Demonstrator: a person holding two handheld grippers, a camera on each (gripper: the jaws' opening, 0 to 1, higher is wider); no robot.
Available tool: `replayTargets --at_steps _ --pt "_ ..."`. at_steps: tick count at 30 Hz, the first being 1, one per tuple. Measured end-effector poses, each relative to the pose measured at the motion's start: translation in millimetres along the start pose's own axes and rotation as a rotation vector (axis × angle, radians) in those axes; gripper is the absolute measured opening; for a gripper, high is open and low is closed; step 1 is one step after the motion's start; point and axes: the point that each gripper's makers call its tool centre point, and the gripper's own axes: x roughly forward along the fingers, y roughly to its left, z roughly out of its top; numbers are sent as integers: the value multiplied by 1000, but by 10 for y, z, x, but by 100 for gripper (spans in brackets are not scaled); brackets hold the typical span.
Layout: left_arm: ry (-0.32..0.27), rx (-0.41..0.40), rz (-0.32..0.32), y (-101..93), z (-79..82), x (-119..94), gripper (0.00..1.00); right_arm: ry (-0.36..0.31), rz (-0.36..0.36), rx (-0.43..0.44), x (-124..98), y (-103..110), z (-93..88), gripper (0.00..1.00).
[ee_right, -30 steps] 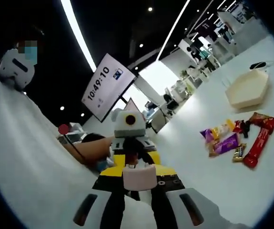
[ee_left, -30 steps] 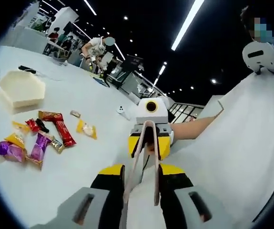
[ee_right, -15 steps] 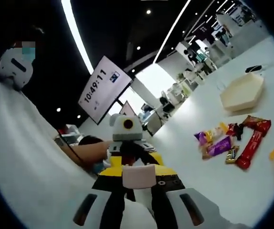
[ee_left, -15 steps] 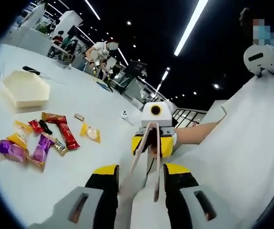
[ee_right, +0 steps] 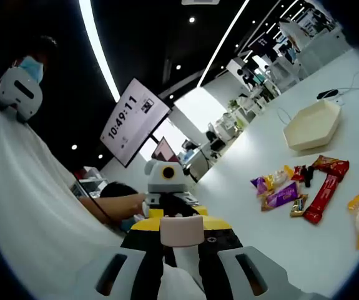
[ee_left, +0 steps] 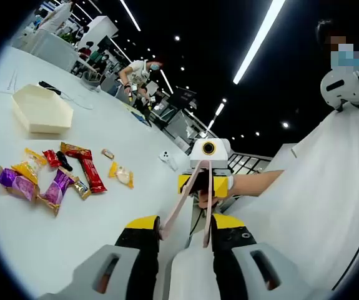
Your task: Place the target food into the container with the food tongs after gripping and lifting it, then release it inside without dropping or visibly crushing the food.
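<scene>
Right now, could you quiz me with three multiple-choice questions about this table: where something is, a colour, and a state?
1. Where do the wrapped snacks lie?
A. inside the container
B. on the table
C. in the tongs

2. What colour is the hexagonal container?
A. cream
B. blue
C. black

3. What do the tongs hold?
A. a purple snack
B. a red bar
C. nothing

Answers:
1 B: the snacks sit loose on the white table, beside the container.
2 A: its walls and inside look cream in both views.
3 C: the tong arms, clamped in the left hand-held gripper, have nothing between them.
</scene>
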Motion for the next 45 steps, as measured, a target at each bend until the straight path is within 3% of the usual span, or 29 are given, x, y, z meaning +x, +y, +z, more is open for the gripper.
replayTargets --at_steps 4,9,12,17,25,32,45 --pt "-3 -24 -20 -40 2 -44 24 2 8 13 17 17 0 18" --pt "-1 6 -35 -126 -10 -81 14 22 21 37 34 42 1 17" --pt "8 -7 -87 -238 -32 -80 7 26 35 45 32 81 15 17" --pt "20 7 -93 -257 -44 -74 5 38 51 12 47 153 -1 17" --pt "75 45 -128 -356 -77 -16 5 143 84 -39 120 270 -211 15" --pt "58 55 -134 -388 -44 -15 6 124 86 -45 104 313 -135 15" --pt "92 45 -144 -405 -91 9 6 112 98 -12 111 340 -100 15"
